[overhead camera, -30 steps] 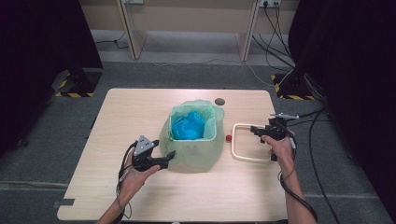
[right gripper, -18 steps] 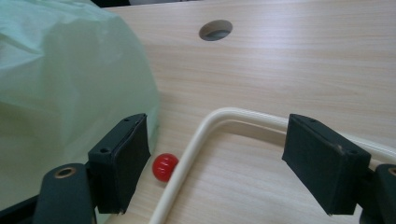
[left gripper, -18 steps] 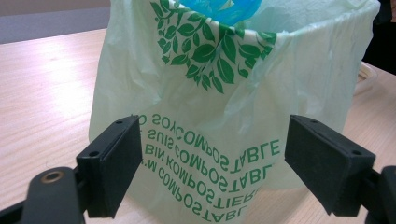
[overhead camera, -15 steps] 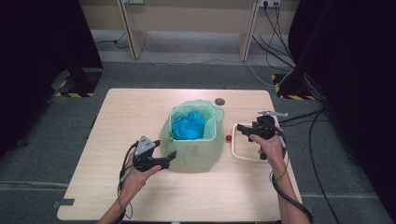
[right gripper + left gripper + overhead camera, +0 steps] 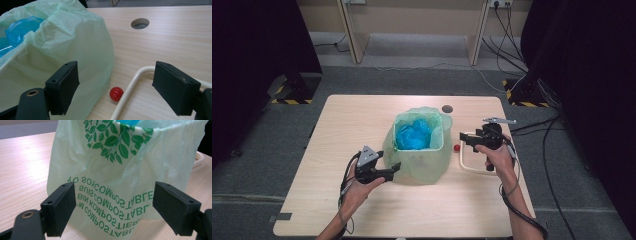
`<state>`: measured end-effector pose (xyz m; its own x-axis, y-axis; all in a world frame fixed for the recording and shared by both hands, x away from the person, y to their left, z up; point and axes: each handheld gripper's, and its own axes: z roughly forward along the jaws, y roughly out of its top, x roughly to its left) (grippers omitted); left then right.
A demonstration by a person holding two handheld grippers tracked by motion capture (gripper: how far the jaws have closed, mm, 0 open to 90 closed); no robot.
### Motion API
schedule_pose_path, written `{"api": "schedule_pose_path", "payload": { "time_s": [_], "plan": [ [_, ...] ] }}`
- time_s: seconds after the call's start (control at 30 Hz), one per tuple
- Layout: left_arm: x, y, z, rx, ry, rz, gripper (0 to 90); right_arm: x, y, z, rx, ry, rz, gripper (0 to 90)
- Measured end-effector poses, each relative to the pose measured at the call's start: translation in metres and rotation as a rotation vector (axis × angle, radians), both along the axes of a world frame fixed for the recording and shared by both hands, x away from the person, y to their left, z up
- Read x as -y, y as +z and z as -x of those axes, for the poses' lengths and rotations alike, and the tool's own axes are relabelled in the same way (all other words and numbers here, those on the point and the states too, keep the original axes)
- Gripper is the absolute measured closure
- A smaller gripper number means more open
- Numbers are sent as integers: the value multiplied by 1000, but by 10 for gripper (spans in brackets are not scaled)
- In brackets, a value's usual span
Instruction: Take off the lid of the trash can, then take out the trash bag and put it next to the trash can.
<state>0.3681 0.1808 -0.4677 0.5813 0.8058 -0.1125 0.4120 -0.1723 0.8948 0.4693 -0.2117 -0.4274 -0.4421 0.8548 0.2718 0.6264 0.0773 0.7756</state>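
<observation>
Pale green bag (image 5: 417, 150) standing upright near the middle of the wooden table (image 5: 337, 125), draped over a small bin, mouth open at the top. Crumpled blue plastic (image 5: 414, 134) lying inside that mouth. Green leaf print and upside-down "COMPOSTABLE" lettering across the bag's near face in the left gripper view.

Left gripper (image 5: 393, 169) just left of the bag's lower front, held in the left hand (image 5: 357, 187), jaws spread wide with nothing between them, tips close to the bag's skin; contact impossible to judge from above. Same tool (image 5: 112, 207) in the left gripper view: two black pads well apart, bag wall filling the gap behind them.

Right gripper (image 5: 463, 140) just right of the bag, held in the right hand (image 5: 497, 155), pointing toward the bag, jaws likewise wide apart and holding nothing. Seen along its own jaws (image 5: 115, 87): bag at the left, bare wood at the right.

Small red ball (image 5: 456, 148) on the wood just right of the bag's foot, between the bag and a cream tube frame (image 5: 469, 167) lying flat on the tabletop. In the right gripper view the ball (image 5: 116, 93) close against the frame's curved corner (image 5: 130, 87), actual contact too close to tell.

Round dark hole (image 5: 447, 109) in the tabletop beyond the bag, slightly to its right.
</observation>
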Motion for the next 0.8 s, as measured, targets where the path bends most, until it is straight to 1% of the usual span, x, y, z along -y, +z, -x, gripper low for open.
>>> {"api": "schedule_pose_path", "payload": {
  "time_s": [0.1,0.17,0.3,0.4,0.47,0.5,0.6,0.7,0.8],
  "plan": [
    [1,1,0,3,-2,0,181,-5,2,1,5,12,5,207],
    [1,3,0,9,0,3,180,-8,4,1,7,8,0,211],
    [1,6,0,18,1,4,175,-16,11,-1,21,20,-6,212],
    [4,5,0,12,-2,11,170,-23,18,-5,23,30,3,211],
    [7,5,0,6,-13,23,147,-28,22,-9,31,41,17,211],
    [9,6,0,8,-18,26,152,-30,25,-11,33,48,21,211],
    [13,7,0,17,-19,16,149,-38,30,-19,33,54,27,211],
    [16,8,-1,33,-12,-5,150,-46,33,-26,27,61,59,211],
    [17,9,-1,40,-15,-11,151,-55,37,-31,23,69,72,214]
  ]
}}
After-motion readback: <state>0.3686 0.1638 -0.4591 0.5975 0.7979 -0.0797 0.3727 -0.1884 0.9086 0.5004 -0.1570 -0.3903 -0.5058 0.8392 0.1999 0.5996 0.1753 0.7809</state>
